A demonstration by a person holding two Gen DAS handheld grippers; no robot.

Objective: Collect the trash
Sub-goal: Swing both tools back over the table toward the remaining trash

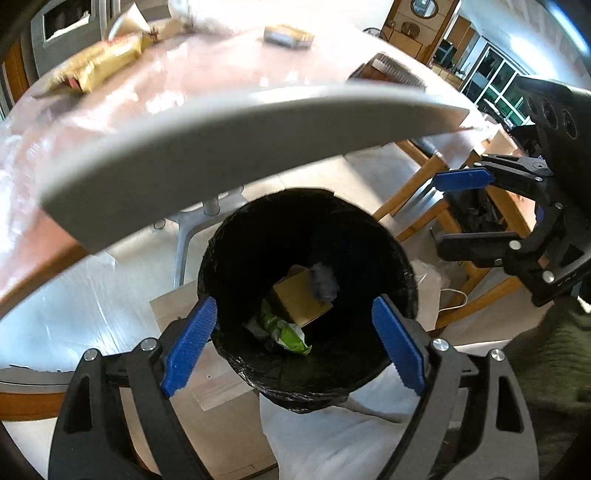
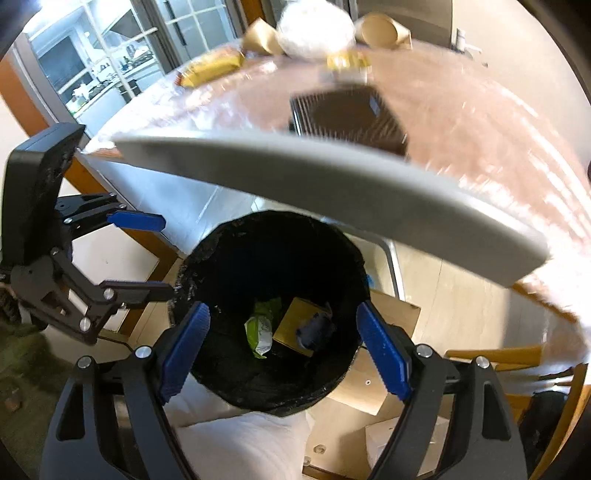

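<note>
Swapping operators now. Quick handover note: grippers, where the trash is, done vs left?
Left gripper: open, empty, over the bin.
Right gripper: open, empty, also over the bin.
Black-lined bin sits on the floor beside the table.
Done: green wrapper, brown box and a bluish scrap are in the bin.
Left: on the table, yellow snack packet, small tin, dark ridged box, paper cups, white bundle.

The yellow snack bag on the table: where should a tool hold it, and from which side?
Judging by its flat pose, grip the yellow snack bag at its crimped end nearest the table edge, coming from that edge; the thin seam there suits open fingers.
</note>
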